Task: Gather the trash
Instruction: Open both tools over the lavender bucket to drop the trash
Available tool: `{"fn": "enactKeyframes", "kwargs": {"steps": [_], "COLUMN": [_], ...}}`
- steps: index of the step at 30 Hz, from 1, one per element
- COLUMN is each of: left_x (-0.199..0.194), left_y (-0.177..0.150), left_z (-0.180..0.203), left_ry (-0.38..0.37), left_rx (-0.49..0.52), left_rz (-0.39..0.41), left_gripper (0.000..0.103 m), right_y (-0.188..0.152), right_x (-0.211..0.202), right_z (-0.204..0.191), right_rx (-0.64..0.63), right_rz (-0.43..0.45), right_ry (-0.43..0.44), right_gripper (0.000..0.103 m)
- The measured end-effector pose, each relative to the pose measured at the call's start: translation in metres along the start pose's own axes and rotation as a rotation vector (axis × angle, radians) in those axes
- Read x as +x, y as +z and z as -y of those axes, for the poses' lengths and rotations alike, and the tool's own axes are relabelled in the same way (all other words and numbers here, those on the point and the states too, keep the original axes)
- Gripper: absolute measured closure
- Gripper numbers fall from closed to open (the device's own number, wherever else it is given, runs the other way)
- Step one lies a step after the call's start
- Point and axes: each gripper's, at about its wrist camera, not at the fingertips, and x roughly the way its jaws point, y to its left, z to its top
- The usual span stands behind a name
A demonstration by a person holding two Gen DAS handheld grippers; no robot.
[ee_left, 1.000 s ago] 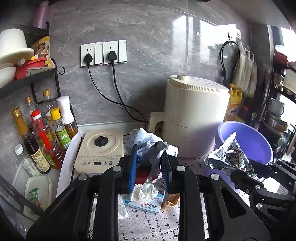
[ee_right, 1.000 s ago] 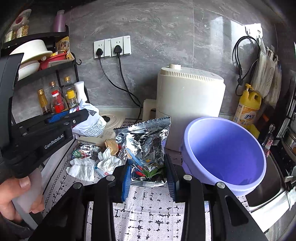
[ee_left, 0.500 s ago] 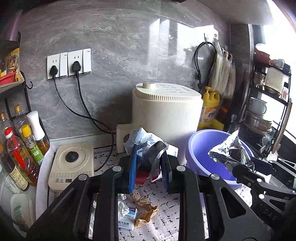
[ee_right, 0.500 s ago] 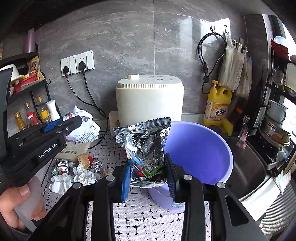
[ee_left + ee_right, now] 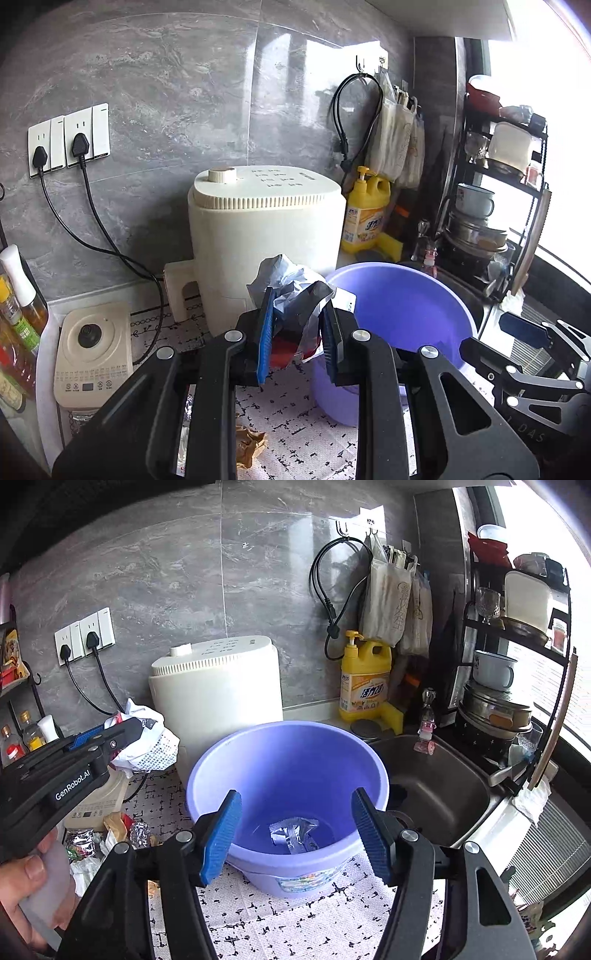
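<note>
Right gripper (image 5: 295, 834): jaws have just been opening and now stand apart over the tub (image 5: 376, 771), nothing between them. Half a second ago they held a foil packet at the tub's rim.

Foil packet (image 5: 293, 834): now lies crumpled on the tub floor, clear of the jaws. First item in; no other item shows in the tub.

Left gripper (image 5: 297, 328): jaws clamped on a wad (image 5: 291, 291) of grey-and-white crumpled wrapping with something red under it. Grip looks the same as a second ago. The wad sits just left of the tub rim, not yet over the opening; from the right camera it shows beside the cooker (image 5: 218, 690).

View shift: both cameras have swung right along the bench (image 5: 295, 930). The bottles and shelf that filled the left of the earlier views have mostly slid out of frame; the sink (image 5: 439, 786) and the rack by the window have come in.

Remaining litter: scraps (image 5: 118, 830) of foil, tissue and brown paper lie on the bench left of the tub, beneath the left gripper; a brown crumple (image 5: 251, 443) shows low in the left view.

Status, as judged: one drop done, right gripper free for another pick. The wad is likely next in; it has to clear the rim before the left jaws let go, or it lands on the bench.
</note>
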Motion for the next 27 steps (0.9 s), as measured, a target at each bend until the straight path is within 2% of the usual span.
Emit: {"fn": "enactKeyframes", "kwargs": {"steps": [6,9,10,12,14,17,21,27], "left_x": [0.013,0.022,0.024,0.025,0.022,0.013,0.002,-0.018], "left_y": [0.0,-0.002,-0.003,-0.006,-0.008,-0.011,-0.014,-0.022], "left_z": [0.022,0.034,0.037,0.037,0.033,0.026,0.012,-0.017], "left_ry": [-0.083,-0.133,-0.13,-0.118,-0.106,-0.086,-0.02,0.087], "left_rx": [0.023,0.042,0.049,0.044,0.029,0.019,0.006,-0.048], "left_rz": [-0.016,-0.046,-0.056,-0.066,-0.063,-0.048,-0.04,-0.037], "left_gripper": [0.08,0.074,0.068,0.054,0.032,0.018,0.012,0.011], "right_y": [-0.015,-0.019,-0.02,-0.02,-0.022,-0.022,-0.02,-0.02], "right_x": [-0.011,-0.017,-0.019,-0.021,-0.023,-0.024,-0.027,-0.023], "right_z": [0.019,0.025,0.027,0.028,0.028,0.023,0.009,-0.012], "right_rx": [0.043,0.056,0.061,0.069,0.069,0.057,0.034,0.005], "right_rz": [-0.025,-0.024,-0.024,-0.025,-0.022,-0.017,0.006,0.006], "right_ry": [-0.064,-0.084,-0.088,-0.094,-0.092,-0.064,-0.008,0.086], "right_gripper": [0.04,0.039,0.039,0.038,0.034,0.03,0.022,0.019]}}
